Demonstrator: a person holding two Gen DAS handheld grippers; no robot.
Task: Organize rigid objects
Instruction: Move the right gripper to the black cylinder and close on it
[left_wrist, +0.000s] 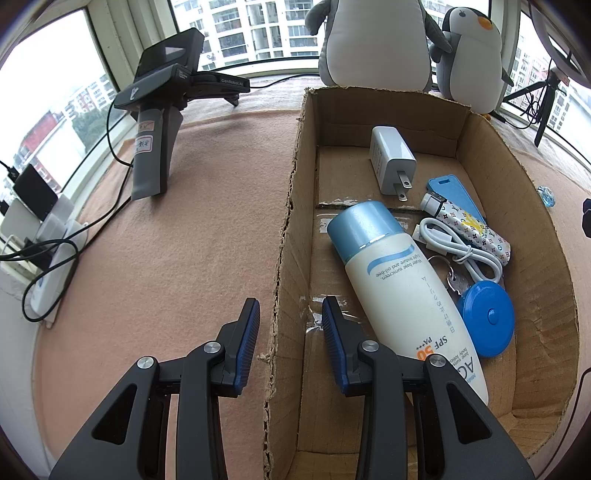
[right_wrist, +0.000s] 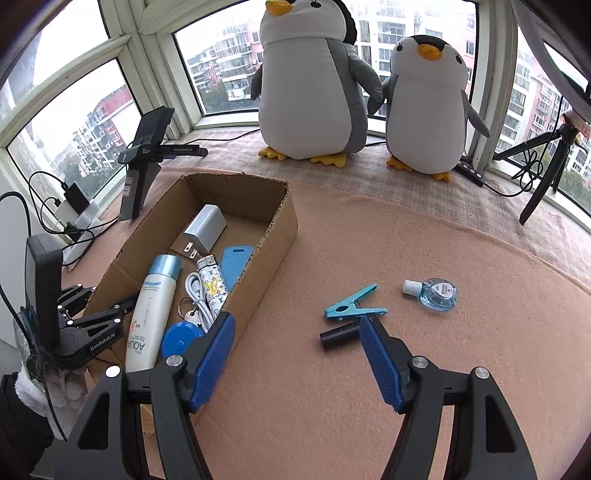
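3 things lie on the desk (right_wrist: 369, 369) before my open right jaws, while my left jaws pinch the cardboard box (left_wrist: 286, 236) wall.

Bright, even overcast daylight from the windows (right_wrist: 218, 70) behind; panes (left_wrist: 48, 85) blown out white. Soft faint shadows. Sharp focus centrally, strong fisheye bending and dark vignette at corners.

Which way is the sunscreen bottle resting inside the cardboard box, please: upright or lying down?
Lying down. The sunscreen bottle rests on its side on the floor of the cardboard box, blue cap toward the white charger.
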